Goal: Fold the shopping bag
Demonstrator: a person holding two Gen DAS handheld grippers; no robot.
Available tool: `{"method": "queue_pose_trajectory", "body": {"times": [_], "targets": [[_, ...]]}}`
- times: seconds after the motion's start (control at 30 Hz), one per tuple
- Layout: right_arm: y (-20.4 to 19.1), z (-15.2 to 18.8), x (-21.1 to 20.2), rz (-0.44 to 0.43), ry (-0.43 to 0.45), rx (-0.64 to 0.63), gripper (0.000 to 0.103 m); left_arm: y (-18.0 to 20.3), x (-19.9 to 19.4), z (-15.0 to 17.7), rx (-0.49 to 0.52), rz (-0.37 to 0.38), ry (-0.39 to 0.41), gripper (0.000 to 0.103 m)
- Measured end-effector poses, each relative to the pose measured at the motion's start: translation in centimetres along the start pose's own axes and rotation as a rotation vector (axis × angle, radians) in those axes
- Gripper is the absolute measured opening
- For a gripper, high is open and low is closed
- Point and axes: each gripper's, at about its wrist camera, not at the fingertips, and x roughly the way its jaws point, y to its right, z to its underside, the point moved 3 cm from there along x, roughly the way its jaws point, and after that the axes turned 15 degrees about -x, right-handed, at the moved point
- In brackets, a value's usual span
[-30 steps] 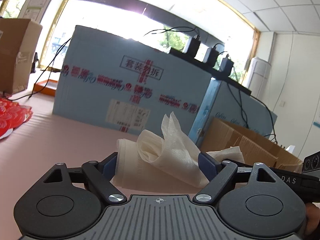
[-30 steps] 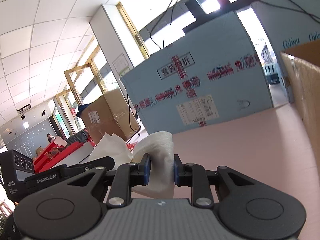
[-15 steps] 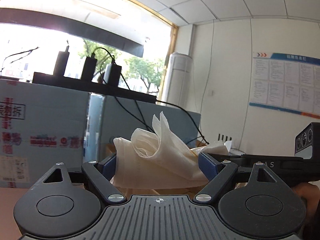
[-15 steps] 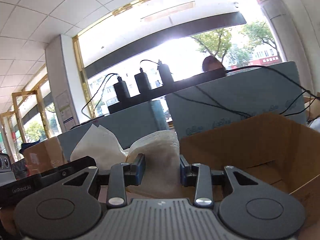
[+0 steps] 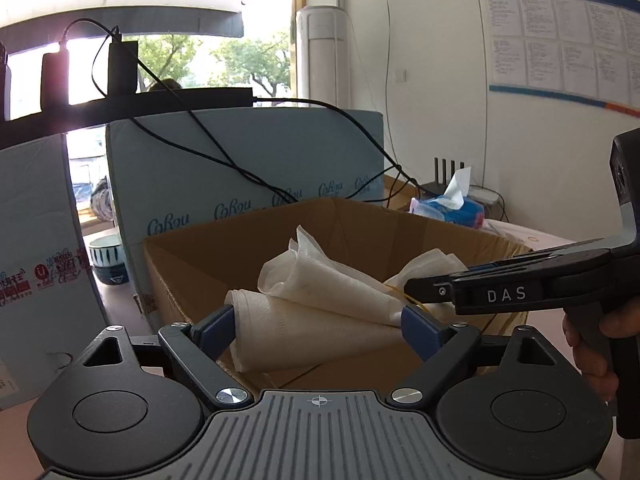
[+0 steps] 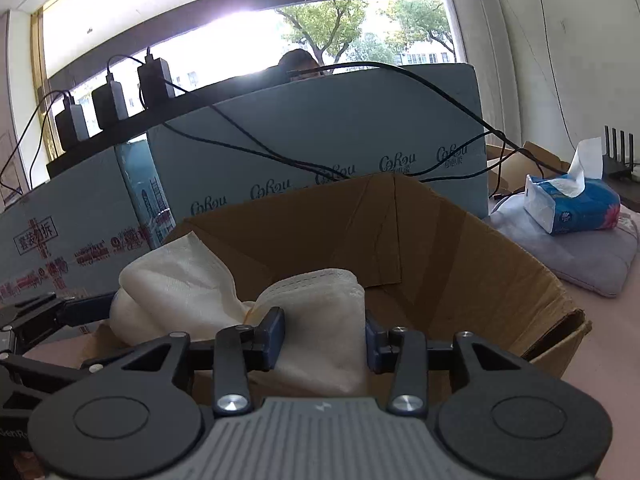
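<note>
Pink table [image 6: 608,364] carrying open cardboard box [image 5: 248,248]; left tool [image 5: 318,330] and right tool [image 6: 325,338] both gripping bundled shopping bag [image 5: 320,312] above it, jaws part-closed on fabric — probably releasing together, low inside, is keeping folds intact.

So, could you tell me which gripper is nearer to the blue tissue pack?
Right. The right gripper holds the bag at the end toward the tissue pack; the left gripper holds the other end, farther away.
</note>
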Motion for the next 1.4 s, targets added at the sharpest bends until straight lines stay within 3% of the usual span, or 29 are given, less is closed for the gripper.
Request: {"method": "queue_pose_trajectory", "body": {"times": [0.13,0.3,0.53,0.73,1.0,1.13,1.3,1.4], "targets": [[-0.9,0.4,-1.5,0.041,0.03,-0.058,0.071,0.1,-0.8,-0.2,0.033,-0.016,0.078,0.103],[-3.9,-0.6,-4.2,0.084,0.124,-0.109,0.084,-0.3,-4.1,0.1,0.044,-0.001,0.188,0.103],[-8.4,-1.7,-7.2,0.121,0.233,-0.169,0.095,-3.7,-10.1,0.7,-0.037,-0.023,0.307,0.103],[-15.5,-0.7,-8.3,0.015,0.303,-0.149,0.095,-8.6,-16.3,3.0,-0.032,-0.143,0.4,0.103],[-24.5,1.6,-6.2,-0.131,0.289,-0.134,0.095,-15.0,-21.3,6.5,-0.051,-0.358,0.39,0.103],[-28.9,2.7,-3.9,-0.179,0.251,-0.21,0.095,-18.0,-22.8,8.2,-0.051,-0.457,0.386,0.103],[-31.6,3.9,-0.8,-0.187,0.204,-0.285,0.095,-22.2,-23.4,9.1,-0.156,-0.554,0.381,0.103],[-32.4,4.0,1.5,-0.203,0.155,-0.308,0.095,-23.8,-22.7,9.3,-0.179,-0.605,0.319,0.103]]}}
